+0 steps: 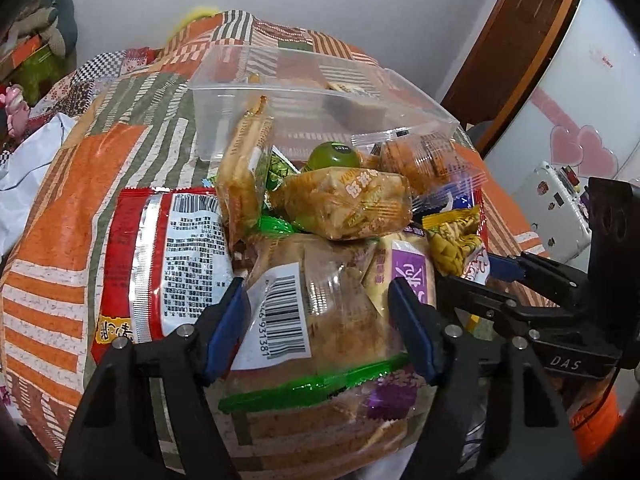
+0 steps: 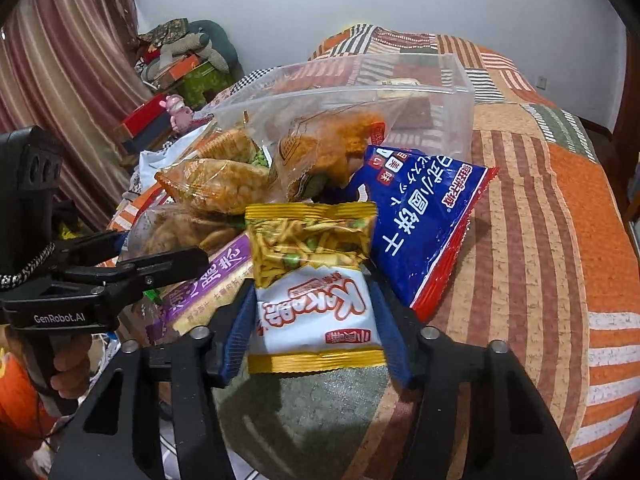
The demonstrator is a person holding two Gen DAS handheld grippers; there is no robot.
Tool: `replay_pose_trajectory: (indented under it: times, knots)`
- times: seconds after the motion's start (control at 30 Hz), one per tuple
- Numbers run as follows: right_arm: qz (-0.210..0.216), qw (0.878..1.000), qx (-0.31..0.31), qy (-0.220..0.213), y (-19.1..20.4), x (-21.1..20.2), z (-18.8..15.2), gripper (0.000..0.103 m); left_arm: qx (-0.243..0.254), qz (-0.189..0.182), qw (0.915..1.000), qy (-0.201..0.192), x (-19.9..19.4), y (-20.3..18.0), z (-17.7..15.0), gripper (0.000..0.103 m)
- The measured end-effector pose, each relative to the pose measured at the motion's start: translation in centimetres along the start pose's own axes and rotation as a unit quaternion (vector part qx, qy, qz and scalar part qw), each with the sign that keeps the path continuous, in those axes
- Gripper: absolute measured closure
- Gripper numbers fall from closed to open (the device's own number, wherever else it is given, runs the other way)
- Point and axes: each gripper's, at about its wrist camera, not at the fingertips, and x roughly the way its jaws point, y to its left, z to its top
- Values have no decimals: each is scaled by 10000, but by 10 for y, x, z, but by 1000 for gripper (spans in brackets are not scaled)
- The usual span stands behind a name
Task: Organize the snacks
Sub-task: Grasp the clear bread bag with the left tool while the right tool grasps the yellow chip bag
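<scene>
- Blue pads of the right tool (image 2: 316, 332) are sitting against both sides of the white-and-yellow snack packet (image 2: 314, 280), grasping it at the lower middle of the right wrist frame; its long axis is running up the frame, away from the tool.
- Left tool (image 1: 320, 320) is straddling a clear bread bag (image 1: 320, 292) at lower centre of its frame; I cannot tell whether its pads are pressing.
- Clear box (image 1: 320, 96) is waiting on the bed (image 2: 540, 240) beyond the pile, upper centre.
- Both tools are angling downward side by side, right one nearer the packet.
</scene>
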Motion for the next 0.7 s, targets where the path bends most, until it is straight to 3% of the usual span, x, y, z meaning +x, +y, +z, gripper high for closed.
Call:
replay_pose_trajectory:
  times: [0.07,0.27,0.7]
  knots:
    - [18,10000,33,-25,-1,-2,1,55,-25,30,10000,-20,-1,2,1,43]
    - [51,9998,155,-124,-7,-11,1,57,16,111,9999,-62,-8,1,0,51]
    - [-28,9989,68,-468,-1,-38,4,57,170,225,9990,-351,-43,-13,-5,56]
